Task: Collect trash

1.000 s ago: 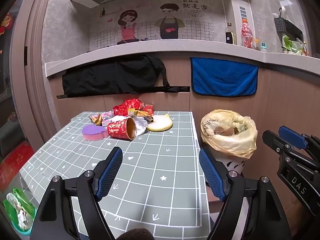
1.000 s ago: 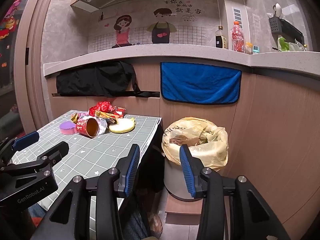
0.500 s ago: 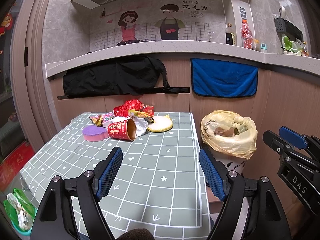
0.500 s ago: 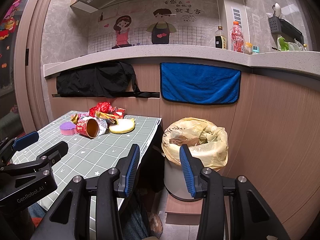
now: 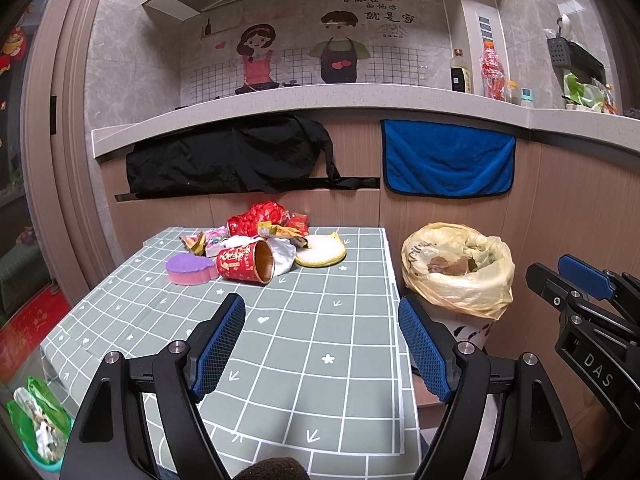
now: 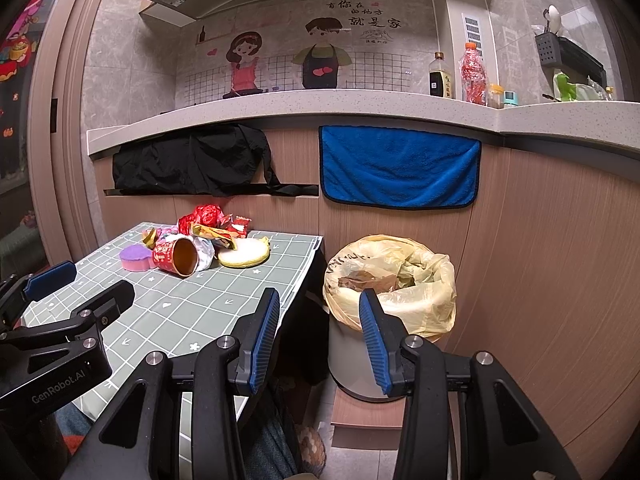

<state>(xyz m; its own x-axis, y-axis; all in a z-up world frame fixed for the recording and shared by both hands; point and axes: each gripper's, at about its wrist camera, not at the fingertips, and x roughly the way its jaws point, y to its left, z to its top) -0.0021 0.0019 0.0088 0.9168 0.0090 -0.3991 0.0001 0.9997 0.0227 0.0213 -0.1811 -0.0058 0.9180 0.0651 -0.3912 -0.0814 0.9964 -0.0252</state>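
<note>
progress: not started, judged from trash all on table | left gripper [image 5: 322,344]: jaws apart, empty | right gripper [image 6: 318,336]: jaws apart, empty | trash [image 5: 260,248]: heaped well ahead of left gripper | bin [image 6: 390,280]: just ahead of right gripper | left: every piece

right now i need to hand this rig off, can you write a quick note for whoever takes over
Left gripper: open, empty, hovering over the near end of the table.
Right gripper: open, empty, aimed at the lined trash bin beside the table.
Trash sits at the far end: tipped red paper cup, crumpled wrappers, white wad, beside a purple sponge and yellow-rimmed pad.
Done: nothing picked yet.
Left: carry every piece to the bin.
</note>
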